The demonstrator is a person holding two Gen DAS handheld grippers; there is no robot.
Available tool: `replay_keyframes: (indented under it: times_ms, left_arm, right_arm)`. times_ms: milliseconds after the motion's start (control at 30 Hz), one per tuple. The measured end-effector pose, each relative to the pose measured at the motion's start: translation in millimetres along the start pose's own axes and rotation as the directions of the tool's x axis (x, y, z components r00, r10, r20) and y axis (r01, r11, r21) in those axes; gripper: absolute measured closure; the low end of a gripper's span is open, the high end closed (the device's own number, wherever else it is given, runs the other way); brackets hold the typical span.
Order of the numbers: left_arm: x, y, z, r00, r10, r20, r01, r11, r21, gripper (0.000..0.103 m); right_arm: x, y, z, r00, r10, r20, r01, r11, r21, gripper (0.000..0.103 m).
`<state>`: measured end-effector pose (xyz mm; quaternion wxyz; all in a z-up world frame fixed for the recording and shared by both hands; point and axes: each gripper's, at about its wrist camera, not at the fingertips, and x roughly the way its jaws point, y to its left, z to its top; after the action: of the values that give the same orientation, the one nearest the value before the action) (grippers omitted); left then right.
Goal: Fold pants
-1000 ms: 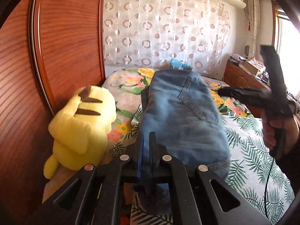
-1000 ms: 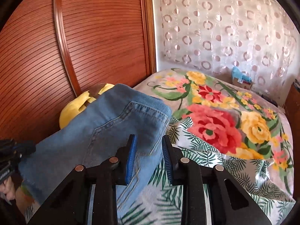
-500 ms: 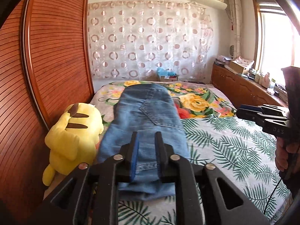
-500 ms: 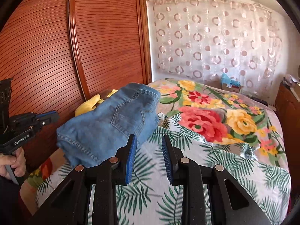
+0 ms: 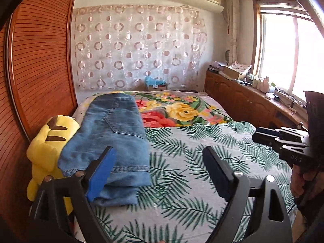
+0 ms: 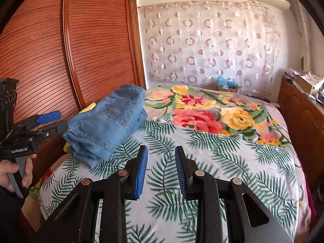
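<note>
Bright daylight from the window (image 5: 283, 46), blown-out glare there; fisheye-curved, dark-cornered edges.

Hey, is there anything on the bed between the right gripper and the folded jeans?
Nothing visible. Only bare leaf-print bedspread lies between the right gripper and the folded jeans. The yellow plush toy sits on their far side, against the wardrobe, and the left gripper hovers beside them.

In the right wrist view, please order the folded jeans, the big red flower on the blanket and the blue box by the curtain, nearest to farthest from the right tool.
1. folded jeans, on the left, at the bed's edge.
2. red flower, middle of the bed.
3. blue box, far end, under the curtain.
</note>
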<state>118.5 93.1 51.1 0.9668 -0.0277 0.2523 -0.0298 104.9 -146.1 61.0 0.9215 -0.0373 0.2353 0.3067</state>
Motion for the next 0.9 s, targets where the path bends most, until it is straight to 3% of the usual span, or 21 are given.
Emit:
replay_keyframes:
  times_ms: [67,200,267,400,467,600,667,733,900]
  left_arm:
    - [-2.4,-8.3,-0.5,1.0,-0.003,0.008,0.003,1.0,0.003,0.001]
    - [-6.5,-25.1,-1.6,1.0,-0.003,0.008,0.003,1.0,0.017,0.0]
    - [-10.5,-33.4,-2.4,1.0,-0.021,0.007,0.021,1.0,0.018,0.0]
    - [-24.4,-49.2,-1.8,0.999,-0.028,0.017,0.027,0.999,0.022,0.0]
    - [-33.4,-56.1,-0.9,1.0,-0.014,0.021,0.014,1.0,0.025,0.0]
    - [-49.1,-66.0,2.1,0.999,0.008,0.049,-0.01,0.999,0.038,0.0]
    - [-54.6,-69.0,3.4,0.998,-0.017,0.054,0.016,0.999,0.029,0.0]
    - [-58.2,-71.5,3.6,0.997,-0.049,0.057,0.048,0.999,0.023,0.0]
    - [-61.1,-78.7,2.2,0.998,-0.008,0.058,0.006,0.999,0.036,0.0]
  right_arm:
    - [-13.6,0.7,-7.0,1.0,-0.017,0.004,0.017,1.0,0.008,0.074]
    - [-37.2,2.4,-13.9,0.999,-0.048,0.016,0.048,0.998,0.03,0.074]
    - [-50.4,3.3,-18.1,0.997,-0.067,0.025,0.066,0.997,0.042,0.063]
    - [-75.4,10.6,-23.6,0.993,-0.113,0.048,0.11,0.992,0.055,0.052]
    - [-91.8,15.2,-27.3,0.989,-0.135,0.067,0.13,0.989,0.066,0.041]
    - [-119.2,25.0,-28.8,0.982,-0.161,0.096,0.153,0.984,0.086,0.039]
    - [-129.4,29.8,-30.1,0.976,-0.19,0.109,0.181,0.98,0.086,0.031]
    - [-139.1,34.8,-32.2,0.972,-0.199,0.122,0.189,0.978,0.091,0.03]
    - [-155.3,50.5,-39.7,0.962,-0.238,0.136,0.225,0.969,0.102,0.03]
